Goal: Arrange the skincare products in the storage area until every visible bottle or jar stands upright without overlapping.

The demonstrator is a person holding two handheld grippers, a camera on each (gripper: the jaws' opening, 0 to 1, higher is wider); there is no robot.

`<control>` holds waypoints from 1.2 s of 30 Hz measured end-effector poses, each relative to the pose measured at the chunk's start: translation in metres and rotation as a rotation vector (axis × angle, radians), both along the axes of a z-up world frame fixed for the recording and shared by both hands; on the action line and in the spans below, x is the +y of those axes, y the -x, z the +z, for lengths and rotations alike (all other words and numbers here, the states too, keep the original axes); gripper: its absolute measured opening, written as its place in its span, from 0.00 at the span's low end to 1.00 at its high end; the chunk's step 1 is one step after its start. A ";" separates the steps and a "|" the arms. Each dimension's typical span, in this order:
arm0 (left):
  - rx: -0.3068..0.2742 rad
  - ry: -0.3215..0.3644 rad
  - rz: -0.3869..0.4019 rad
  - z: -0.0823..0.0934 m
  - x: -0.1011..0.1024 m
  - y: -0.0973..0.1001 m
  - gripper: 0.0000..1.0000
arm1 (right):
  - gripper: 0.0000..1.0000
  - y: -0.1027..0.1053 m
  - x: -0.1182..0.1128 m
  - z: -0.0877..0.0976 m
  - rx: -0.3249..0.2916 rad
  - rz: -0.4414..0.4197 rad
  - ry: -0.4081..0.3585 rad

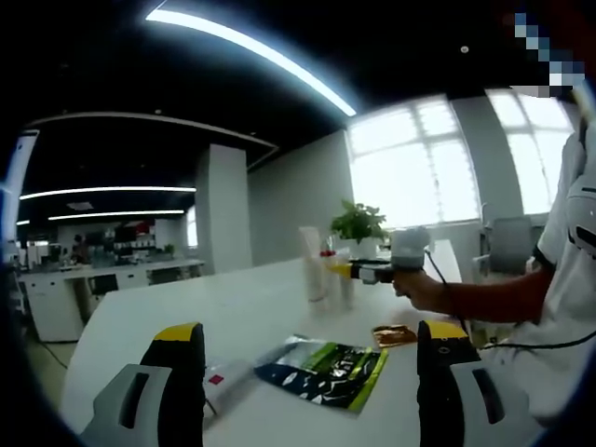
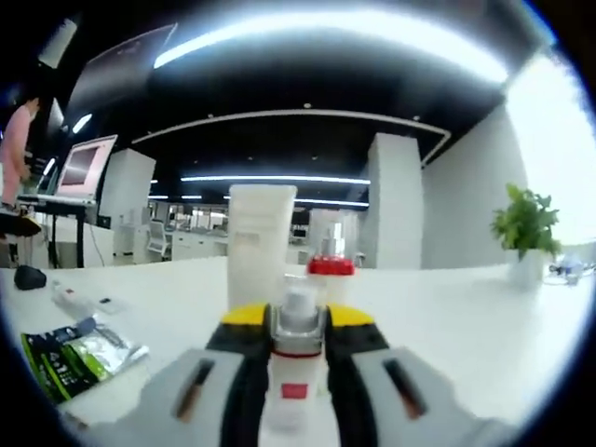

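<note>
Bottle (image 2: pixel 296 358) sits clamped in our right gripper (image 2: pixel 296 349) at lower center; our left gripper (image 1: pixel 312 358) gapes empty.

The broad smooth worktop (image 2: pixel 447 317) is plain white. On it, the flat glossy sachet (image 1: pixel 324 371) is printed in green, black and white, with a yellow-green edge; in the right gripper view the same sachet (image 2: pixel 79 354) shows dark green and pale grey-green. A small flat orange-brown packet (image 1: pixel 394 335) lies beyond it. The left gripper (image 1: pixel 312 368) has black jaws with yellow tips on pale grey bodies. The right gripper (image 2: pixel 296 358) has the same colours and holds a small white bottle with a silver neck and red label (image 2: pixel 294 368). Behind stand a tall white tube (image 2: pixel 261 244) and a clear red-capped bottle (image 2: pixel 331 275). The leafy green potted plant (image 2: pixel 526 228) sits in a white pot.
</note>
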State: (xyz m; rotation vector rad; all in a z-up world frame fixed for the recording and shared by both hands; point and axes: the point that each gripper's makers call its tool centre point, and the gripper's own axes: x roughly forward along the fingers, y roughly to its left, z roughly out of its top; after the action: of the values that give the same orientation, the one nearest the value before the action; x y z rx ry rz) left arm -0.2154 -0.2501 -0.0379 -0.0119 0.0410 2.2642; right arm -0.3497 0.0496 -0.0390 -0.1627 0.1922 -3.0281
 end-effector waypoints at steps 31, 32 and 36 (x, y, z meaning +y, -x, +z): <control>-0.011 -0.008 -0.016 -0.001 0.001 -0.003 0.97 | 0.27 -0.003 0.012 -0.067 -0.324 -0.015 -0.069; -0.011 -0.007 -0.015 -0.001 0.000 -0.003 0.97 | 0.27 -0.004 0.012 -0.068 -0.330 -0.014 -0.069; -0.015 -0.011 -0.011 -0.001 -0.001 -0.002 0.97 | 0.26 -0.005 0.012 -0.073 -0.354 -0.012 -0.077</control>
State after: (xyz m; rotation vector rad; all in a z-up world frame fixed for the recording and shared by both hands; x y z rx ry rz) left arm -0.2134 -0.2516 -0.0390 -0.0228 0.0201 2.2531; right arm -0.3444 0.0618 -0.1118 0.3784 0.2777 -2.9895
